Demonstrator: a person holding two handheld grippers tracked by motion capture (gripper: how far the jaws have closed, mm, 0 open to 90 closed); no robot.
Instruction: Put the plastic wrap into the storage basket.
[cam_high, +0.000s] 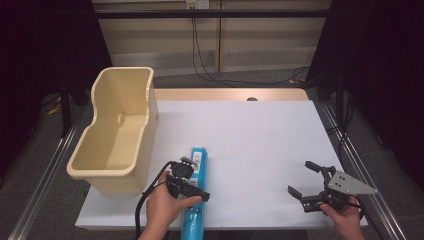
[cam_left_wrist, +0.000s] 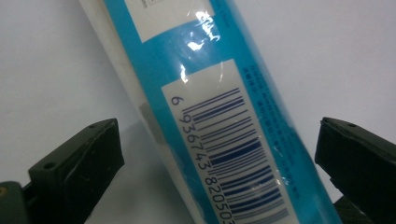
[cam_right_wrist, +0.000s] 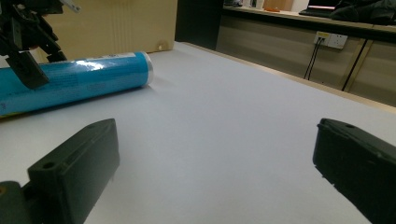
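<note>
Blue tube (cam_high: 196, 195) lies flat near tabletop's front edge, left of middle, beside beige bin (cam_high: 117, 131). Left gripper (cam_high: 188, 182) above tube, jaws wide apart either side, gripping nothing. Right gripper (cam_high: 306, 181) near front right corner, jaws wide, empty.

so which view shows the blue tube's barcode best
The left gripper view: the barcode on the blue tube is close up, digits readable, between the open left gripper. In the high view the label is a tiny pale patch; the right gripper view shows the tube's side, with no barcode.
</note>
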